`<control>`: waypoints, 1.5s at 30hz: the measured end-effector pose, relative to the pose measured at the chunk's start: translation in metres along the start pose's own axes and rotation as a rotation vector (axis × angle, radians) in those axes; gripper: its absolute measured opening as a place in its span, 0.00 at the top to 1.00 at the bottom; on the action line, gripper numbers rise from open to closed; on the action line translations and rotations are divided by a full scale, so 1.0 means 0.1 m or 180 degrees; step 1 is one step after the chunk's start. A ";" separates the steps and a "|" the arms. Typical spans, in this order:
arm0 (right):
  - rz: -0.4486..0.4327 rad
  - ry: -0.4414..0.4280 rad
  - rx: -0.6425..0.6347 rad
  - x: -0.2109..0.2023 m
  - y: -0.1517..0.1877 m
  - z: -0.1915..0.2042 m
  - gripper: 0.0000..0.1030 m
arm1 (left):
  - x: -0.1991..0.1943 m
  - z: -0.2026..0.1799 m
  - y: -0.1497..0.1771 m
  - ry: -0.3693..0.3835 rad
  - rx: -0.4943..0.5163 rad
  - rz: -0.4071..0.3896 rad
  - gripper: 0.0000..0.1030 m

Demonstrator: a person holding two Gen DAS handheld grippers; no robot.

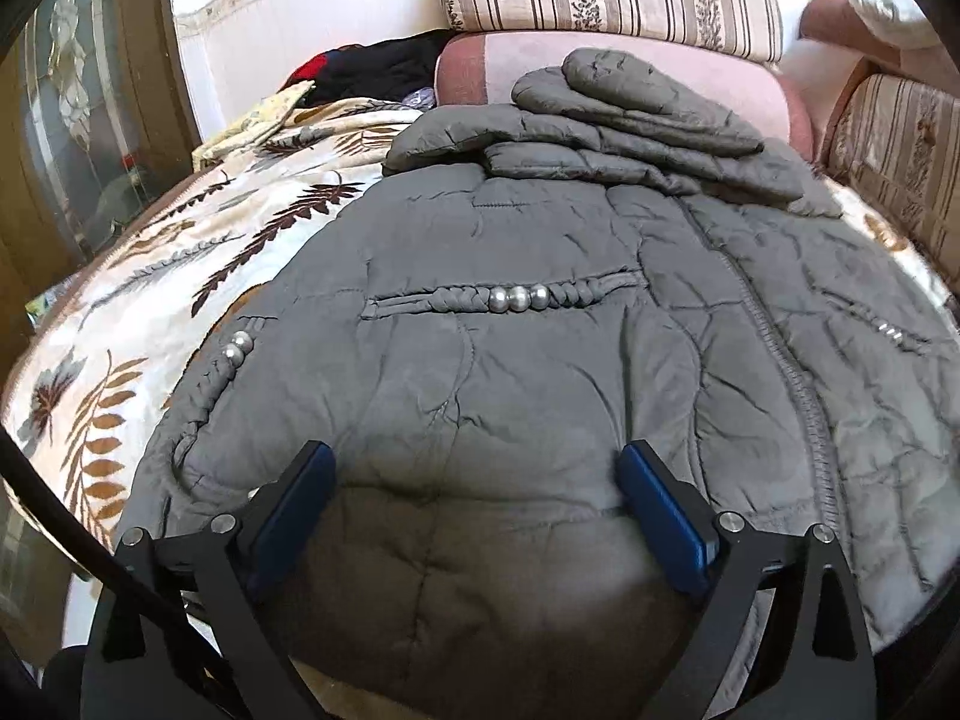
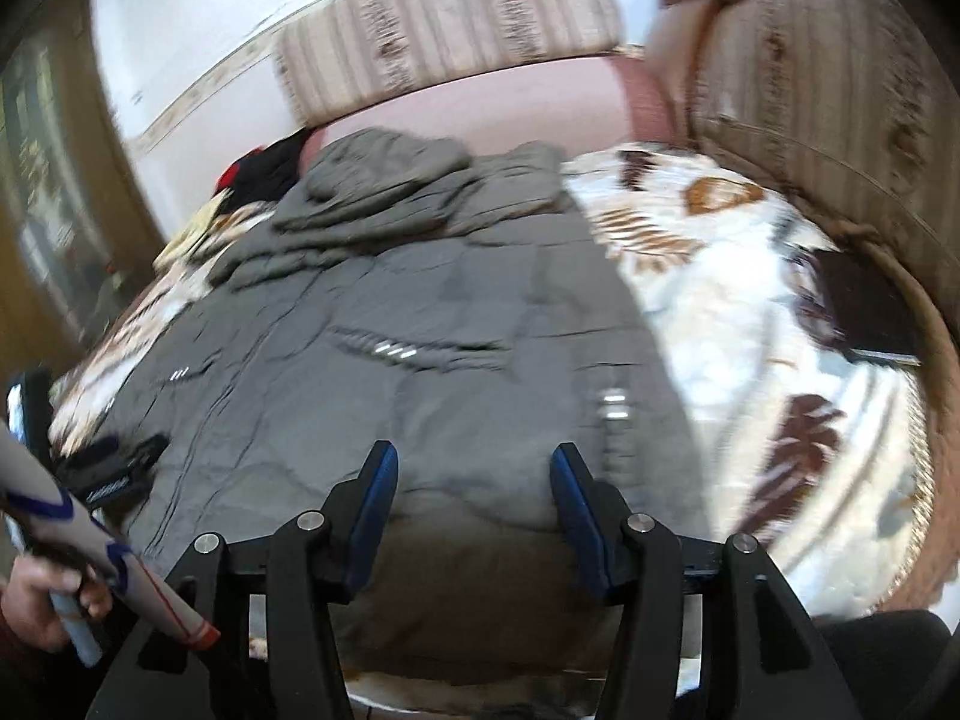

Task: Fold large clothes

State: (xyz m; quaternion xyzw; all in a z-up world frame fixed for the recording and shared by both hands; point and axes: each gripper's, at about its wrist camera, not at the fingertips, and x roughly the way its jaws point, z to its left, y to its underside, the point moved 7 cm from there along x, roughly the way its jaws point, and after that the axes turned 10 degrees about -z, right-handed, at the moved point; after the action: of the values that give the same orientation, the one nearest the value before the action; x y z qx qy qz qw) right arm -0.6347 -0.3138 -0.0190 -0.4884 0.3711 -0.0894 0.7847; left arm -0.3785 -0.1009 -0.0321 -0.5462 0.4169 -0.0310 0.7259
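In the left wrist view, a grey padded jacket lies spread front-up on a leaf-patterned blanket, its sleeves folded in a heap at the far end, near a pink cushion. The left gripper hangs over the near hem, fingers wide, nothing between them. The right wrist view is blurred: the right gripper stands above the jacket, fingers partly apart and empty. A hand shows at the lower left.
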 end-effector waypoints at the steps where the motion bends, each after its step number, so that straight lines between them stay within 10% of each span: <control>1: -0.0005 0.0004 0.0051 -0.01 -0.01 -0.03 0.44 | -0.04 0.03 -0.02 0.0053 -0.0055 -0.0014 0.07; 9: -0.0222 0.0017 0.0086 -0.18 -0.16 -0.16 0.41 | -0.47 0.97 -0.23 -0.0245 -0.0623 -0.0358 0.07; 18: -0.0115 0.0217 0.0760 -0.11 -0.16 -0.67 0.40 | -0.25 1.83 0.14 -0.0044 -0.2205 0.0150 0.10; 26: -0.0021 0.0219 0.0989 -0.09 -0.10 -0.77 0.34 | -0.07 1.40 0.22 0.0371 -0.2027 0.0442 0.10; 39: 0.0407 -0.0144 0.1317 -0.02 0.26 -0.65 0.31 | -0.09 1.25 0.25 0.0308 -0.1794 0.0378 0.10; 45: 0.0299 0.0040 0.1046 -0.10 0.20 -0.60 0.78 | -0.16 1.27 0.18 0.0194 -0.1629 0.0202 0.30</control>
State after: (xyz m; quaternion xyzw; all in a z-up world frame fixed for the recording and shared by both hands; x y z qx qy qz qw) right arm -0.6867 -0.3407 -0.0461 -0.3351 0.3787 -0.1151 0.8550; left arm -0.3154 0.0116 -0.0301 -0.6976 0.4498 0.0817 0.5518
